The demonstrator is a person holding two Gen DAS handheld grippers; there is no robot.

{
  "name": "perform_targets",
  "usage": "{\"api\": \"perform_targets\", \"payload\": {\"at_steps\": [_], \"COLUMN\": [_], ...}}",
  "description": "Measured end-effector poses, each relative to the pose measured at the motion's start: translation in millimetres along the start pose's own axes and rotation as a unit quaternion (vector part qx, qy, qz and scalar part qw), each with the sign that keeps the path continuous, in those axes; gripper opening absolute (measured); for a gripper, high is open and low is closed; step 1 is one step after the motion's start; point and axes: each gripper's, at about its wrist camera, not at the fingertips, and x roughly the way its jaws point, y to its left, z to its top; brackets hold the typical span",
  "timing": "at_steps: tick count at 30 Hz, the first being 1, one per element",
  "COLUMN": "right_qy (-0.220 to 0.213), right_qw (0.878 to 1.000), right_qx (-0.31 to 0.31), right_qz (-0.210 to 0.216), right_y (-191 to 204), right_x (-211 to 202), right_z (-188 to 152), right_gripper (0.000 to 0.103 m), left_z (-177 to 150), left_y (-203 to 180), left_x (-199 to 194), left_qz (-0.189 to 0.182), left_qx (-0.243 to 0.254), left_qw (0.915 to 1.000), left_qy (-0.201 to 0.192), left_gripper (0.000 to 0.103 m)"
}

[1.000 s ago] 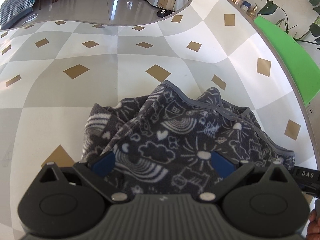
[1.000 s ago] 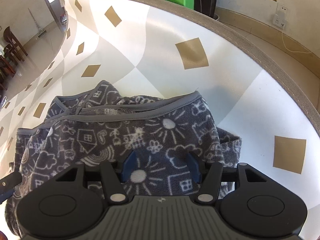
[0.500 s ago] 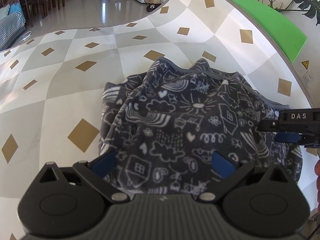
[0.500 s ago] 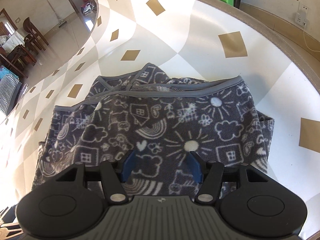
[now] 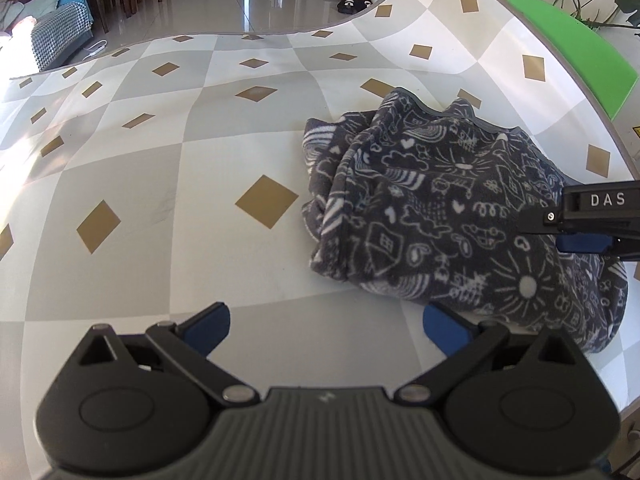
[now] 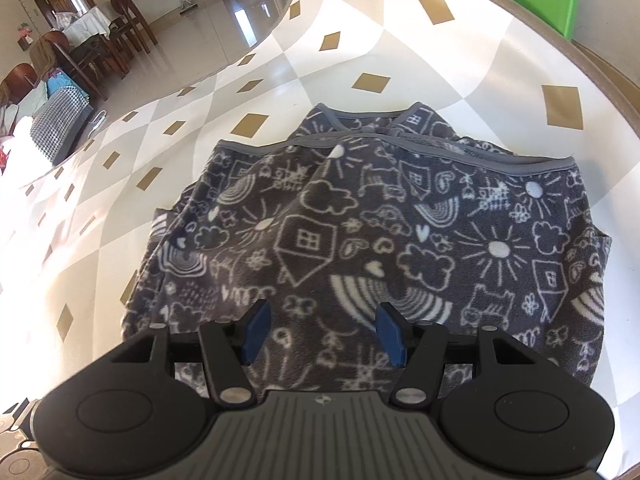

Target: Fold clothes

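A dark grey fleece garment [image 5: 452, 208] with white doodle print lies folded in a bundle on the checkered table [image 5: 168, 208]. It also fills the middle of the right wrist view [image 6: 380, 232]. My left gripper [image 5: 326, 330] is open and empty, drawn back over the bare table at the garment's near left edge. My right gripper [image 6: 322, 334] is open, just above the garment's near part, holding nothing. Its black arm marked DAS also shows at the right edge of the left wrist view [image 5: 588, 220], over the garment.
A green board [image 5: 572, 48] runs along the table's far right edge. The table's curved edge [image 6: 592, 56] lies close behind the garment. Beyond the table is a tiled floor with chairs [image 6: 120, 24] and a checked sofa [image 5: 60, 36].
Both grippers have drawn back from the garment. The left one has pulled off it to the left and now hangs over bare table. The garment lies still.
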Motion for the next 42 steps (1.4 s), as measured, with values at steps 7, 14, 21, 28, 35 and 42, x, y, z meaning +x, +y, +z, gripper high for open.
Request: {"api": "perform_targets", "payload": {"at_steps": [7, 14, 21, 28, 35, 42], "right_qy": [-0.002, 0.018, 0.031, 0.035, 0.029, 0.029], "right_qw": [0.998, 0.997, 0.995, 0.994, 0.991, 0.989], "right_qx": [-0.057, -0.075, -0.085, -0.098, -0.115, -0.114], "right_qz": [0.003, 0.029, 0.037, 0.041, 0.059, 0.086], "right_y": [45.7, 80.2, 102.8, 120.1, 138.5, 154.0], "right_x": [-3.6, -0.1, 2.4, 0.6, -11.2, -21.5], "right_z": [-22.1, -47.4, -68.4, -82.7, -90.7, -100.0], "right_gripper": [0.059, 0.059, 0.059, 0.059, 0.059, 0.059], "left_z": [-15.6, -31.1, -49.3, -63.5, -69.7, -66.0], "left_y": [27.5, 55.3, 84.1, 107.0, 115.6, 123.3], "left_x": [-17.9, -32.0, -42.9, -46.8, -53.6, -70.0], "left_qz": [0.018, 0.031, 0.041, 0.048, 0.066, 0.082], "left_qx": [-0.007, -0.016, -0.036, -0.065, -0.064, -0.065], "left_qw": [0.9998, 0.9994, 0.9984, 0.9966, 0.9957, 0.9944], "left_qy": [0.002, 0.008, 0.014, 0.017, 0.010, -0.017], "left_gripper": [0.103, 0.103, 0.103, 0.103, 0.103, 0.103]}}
